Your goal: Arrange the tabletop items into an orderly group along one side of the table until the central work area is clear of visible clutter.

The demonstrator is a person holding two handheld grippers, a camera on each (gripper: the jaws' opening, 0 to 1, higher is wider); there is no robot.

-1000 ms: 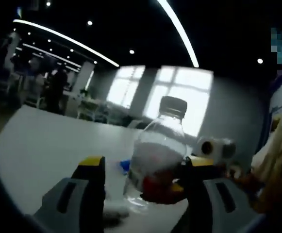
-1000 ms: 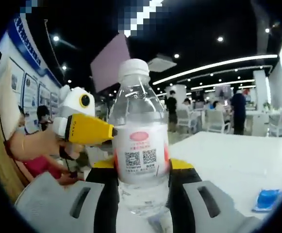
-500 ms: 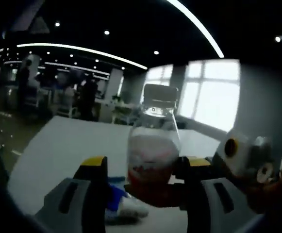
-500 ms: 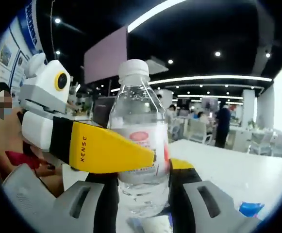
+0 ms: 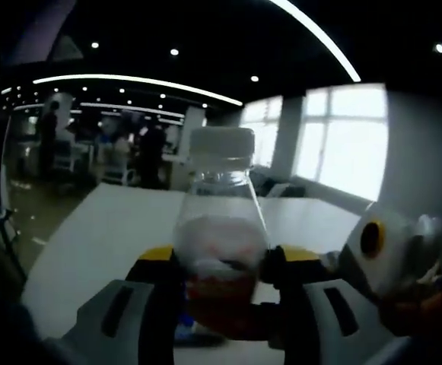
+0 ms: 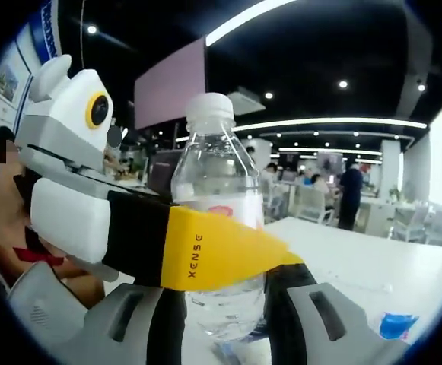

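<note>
Left gripper view: the left gripper [image 5: 219,262] pinches a clear water bottle [image 5: 221,243] (white cap, red label) upright above the white table [image 5: 106,228]. In the right gripper view, the right gripper [image 6: 217,285] clamps the same bottle lower down; a blue object [image 6: 398,325] lies on the table.

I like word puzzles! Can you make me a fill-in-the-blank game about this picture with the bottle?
1. The clear plastic bottle has a cap coloured ____.
2. In the right gripper view, the left hand-held gripper reaches across the bottle with a tip coloured ____.
3. The bottle stands between the jaws of the right hand-held gripper, above a ____ table.
4. The small item lying on that table is ____.

Missing words: white; yellow; white; blue
</note>
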